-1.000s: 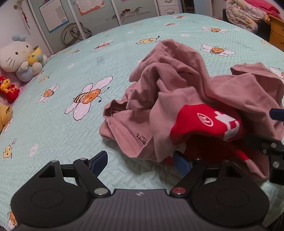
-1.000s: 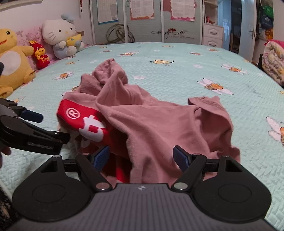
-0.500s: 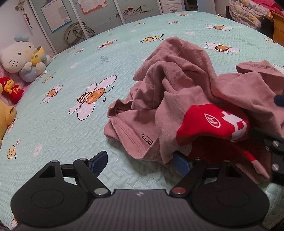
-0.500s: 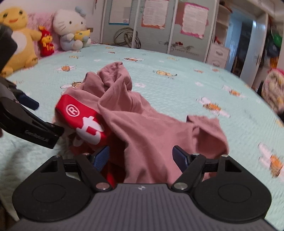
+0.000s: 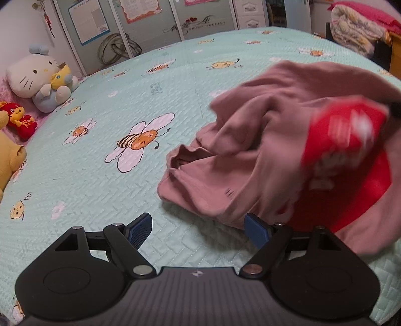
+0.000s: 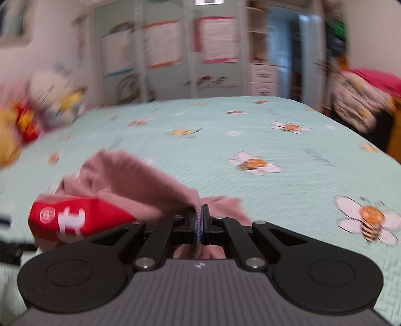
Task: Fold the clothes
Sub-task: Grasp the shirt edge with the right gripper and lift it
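Pink shirt pinched by 1 edge in right gripper, jaws clamped tight. Left gripper jaws wide apart, empty; shirt at 2 o'clock on bedspread.

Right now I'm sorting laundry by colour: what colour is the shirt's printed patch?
Red with white markings, on the dusty-pink shirt; the patch shows best in the right wrist view.

Your left gripper sits low over the bedspread, fingers spread, garment just ahead and right of it. Your right gripper pinches a fold of the garment, which trails away to its left. Plush toys line the bed's far-left edge. Cabinets stand behind the bed; a bundled quilt lies beyond it, far right.
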`<state>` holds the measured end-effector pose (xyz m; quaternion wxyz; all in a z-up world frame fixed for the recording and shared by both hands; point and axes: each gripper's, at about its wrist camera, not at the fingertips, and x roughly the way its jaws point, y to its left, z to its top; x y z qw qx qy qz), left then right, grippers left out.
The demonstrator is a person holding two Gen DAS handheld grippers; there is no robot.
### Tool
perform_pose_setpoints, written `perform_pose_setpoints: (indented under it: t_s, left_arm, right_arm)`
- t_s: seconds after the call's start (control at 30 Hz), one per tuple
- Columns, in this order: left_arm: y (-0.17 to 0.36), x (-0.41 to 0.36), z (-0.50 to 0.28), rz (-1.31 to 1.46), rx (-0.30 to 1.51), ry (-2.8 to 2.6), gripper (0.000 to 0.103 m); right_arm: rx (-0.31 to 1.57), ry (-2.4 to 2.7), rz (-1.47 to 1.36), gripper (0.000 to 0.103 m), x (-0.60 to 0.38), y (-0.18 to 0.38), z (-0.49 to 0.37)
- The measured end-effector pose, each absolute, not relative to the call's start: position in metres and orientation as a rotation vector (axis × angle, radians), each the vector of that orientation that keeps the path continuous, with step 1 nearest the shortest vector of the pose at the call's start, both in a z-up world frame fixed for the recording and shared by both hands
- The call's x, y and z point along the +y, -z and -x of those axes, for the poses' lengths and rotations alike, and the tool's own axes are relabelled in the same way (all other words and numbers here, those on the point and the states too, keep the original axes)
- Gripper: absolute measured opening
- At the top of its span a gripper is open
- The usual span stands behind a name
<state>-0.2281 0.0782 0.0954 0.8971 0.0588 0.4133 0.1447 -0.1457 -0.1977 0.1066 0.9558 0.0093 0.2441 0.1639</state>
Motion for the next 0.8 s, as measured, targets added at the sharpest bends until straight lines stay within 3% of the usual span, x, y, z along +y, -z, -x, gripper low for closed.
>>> perform_pose_setpoints:
  t_s: [0.23,0.43,0.53,0.6,0.73,0.8]
  left_arm:
    - [-0.083,0.085,0.223,-0.099,0.875,-0.287,0.084]
    - [-0.078,0.113,0.211,0.163,0.900,-0.233,0.084]
    - [-0.082,0.116,0.207,0.251,0.888,-0.188,0.084]
    - [-0.080,0.116,0.200,0.291,0.901,-0.189,0.084]
    - [-0.079,0.125,0.189,0.369,0.898,-0.215,0.084]
    - [-0.082,0.129,0.183,0.400,0.882,-0.220,0.084]
  right_arm:
    - [0.643,-0.134,-0.095,0.000,-0.250,-0.064,0.131]
    - [0.752,-0.148,-0.176,0.002,-0.261,-0.026,0.149]
    - [0.738,-0.184,-0.219,0.008,-0.265,-0.036,0.159]
    - [0.719,-0.213,-0.259,0.024,-0.269,-0.048,0.163]
    - [0.621,-0.257,-0.288,0.029,-0.273,-0.080,0.174]
    - [0.577,-0.301,-0.250,0.039,-0.261,-0.095,0.172]
